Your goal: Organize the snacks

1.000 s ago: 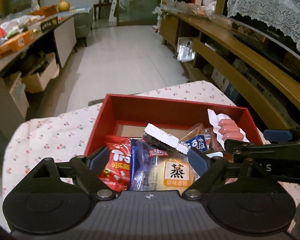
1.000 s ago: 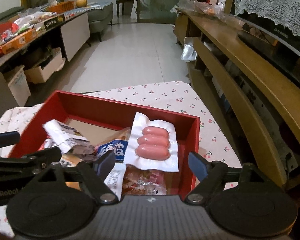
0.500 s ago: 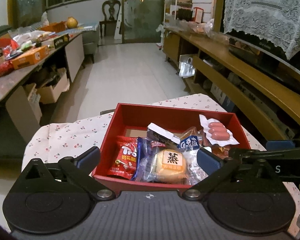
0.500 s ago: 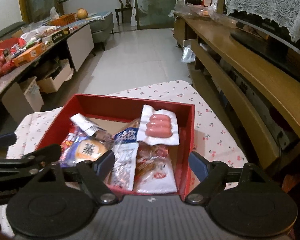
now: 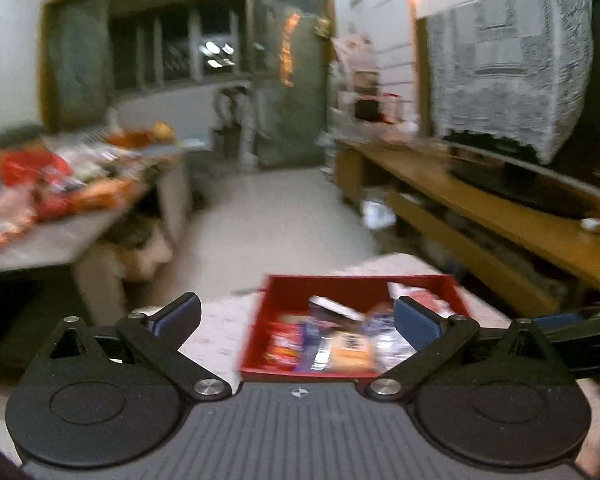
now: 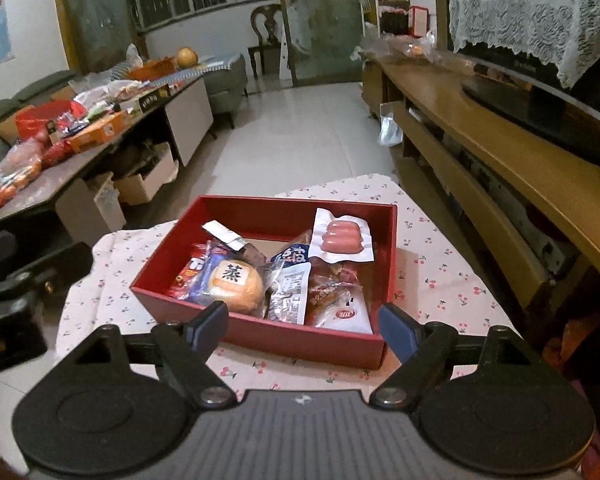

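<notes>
Right wrist view, red snack box (image 6: 260, 334) just beyond spread, empty fingers (image 6: 206, 326)

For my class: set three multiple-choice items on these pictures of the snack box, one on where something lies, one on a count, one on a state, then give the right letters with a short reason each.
1. Where in the red box does the sausage pack lie?
A. far right corner
B. near left corner
C. outside on the cloth

2. How many sausages does the pack hold?
A. one
B. three
C. five

3. How is the right gripper?
A. shut on the steamed cake
B. shut, empty
C. open, empty

Key: 1 A, it leans by the far right wall. 2 B, three pink links show. 3 C, its fingers stand wide apart with nothing between them, short of the steamed cake.
</notes>
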Demonstrator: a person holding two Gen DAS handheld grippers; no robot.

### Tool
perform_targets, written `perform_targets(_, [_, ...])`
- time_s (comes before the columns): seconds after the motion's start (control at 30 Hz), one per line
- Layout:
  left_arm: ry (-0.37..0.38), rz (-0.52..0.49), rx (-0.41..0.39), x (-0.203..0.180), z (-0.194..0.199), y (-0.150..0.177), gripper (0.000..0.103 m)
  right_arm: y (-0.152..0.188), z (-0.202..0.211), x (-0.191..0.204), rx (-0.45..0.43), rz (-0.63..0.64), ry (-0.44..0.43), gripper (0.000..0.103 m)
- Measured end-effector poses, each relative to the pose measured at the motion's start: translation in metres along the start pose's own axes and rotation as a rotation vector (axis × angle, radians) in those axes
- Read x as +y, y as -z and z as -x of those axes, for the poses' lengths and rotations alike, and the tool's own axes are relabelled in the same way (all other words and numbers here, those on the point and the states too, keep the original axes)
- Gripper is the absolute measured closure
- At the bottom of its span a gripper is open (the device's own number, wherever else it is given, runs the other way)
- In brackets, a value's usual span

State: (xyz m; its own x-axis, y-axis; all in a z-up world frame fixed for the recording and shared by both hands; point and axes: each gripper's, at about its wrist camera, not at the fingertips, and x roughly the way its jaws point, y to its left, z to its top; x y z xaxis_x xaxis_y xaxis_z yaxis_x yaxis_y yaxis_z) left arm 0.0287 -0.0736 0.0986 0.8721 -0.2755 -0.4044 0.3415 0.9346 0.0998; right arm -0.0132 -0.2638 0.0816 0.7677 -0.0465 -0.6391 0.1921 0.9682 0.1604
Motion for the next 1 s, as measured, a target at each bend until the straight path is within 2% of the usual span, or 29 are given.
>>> perform_targets(0.03, [-0.015,-0.006,0.011,-0.002,0.000,0.003,0.000,0.002,0.003,0.000,-0.001,-0.001,-0.003,0.015])
perform_targets(0.13, [0.021,-0.008,0.094,-0.005,-0.010,0.015,0.000,0.007,0.010,-0.001,0.000,-0.009,-0.001,0.015])
perform_targets(0.3, [0.075,0.038,0.192,-0.005,-0.015,0.031,0.000,0.022,0.015,-0.007,0.023,-0.025,0.024,0.015])
perform_targets(0.4, [0.074,0.079,0.242,0.001,-0.010,0.041,0.000,0.032,0.020,-0.008,0.037,-0.028,0.025,0.015])
perform_targets(0.47, [0.027,0.061,0.284,0.000,-0.012,0.047,0.000,0.040,0.025,-0.009,0.045,-0.025,0.023,0.015])
perform_targets(0.57, [-0.102,-0.041,0.333,-0.009,-0.016,0.057,0.000,0.051,0.027,-0.008,0.070,-0.014,0.031,0.014])
perform_targets(0.63, [-0.124,-0.068,0.342,-0.013,-0.012,0.061,0.000,0.058,0.027,-0.007,0.090,-0.008,0.032,0.014])
perform_targets(0.73, [-0.079,-0.016,0.355,-0.008,-0.005,0.065,0.000,0.067,0.032,-0.007,0.103,-0.001,0.028,0.014])
perform_targets(0.9, [-0.048,-0.001,0.392,-0.010,0.002,0.071,0.000,0.081,0.036,-0.006,0.128,-0.006,0.038,0.014])
perform_targets(1.0, [-0.001,0.031,0.427,-0.009,0.003,0.078,0.000,0.090,0.036,-0.008,0.155,-0.015,0.037,0.014])
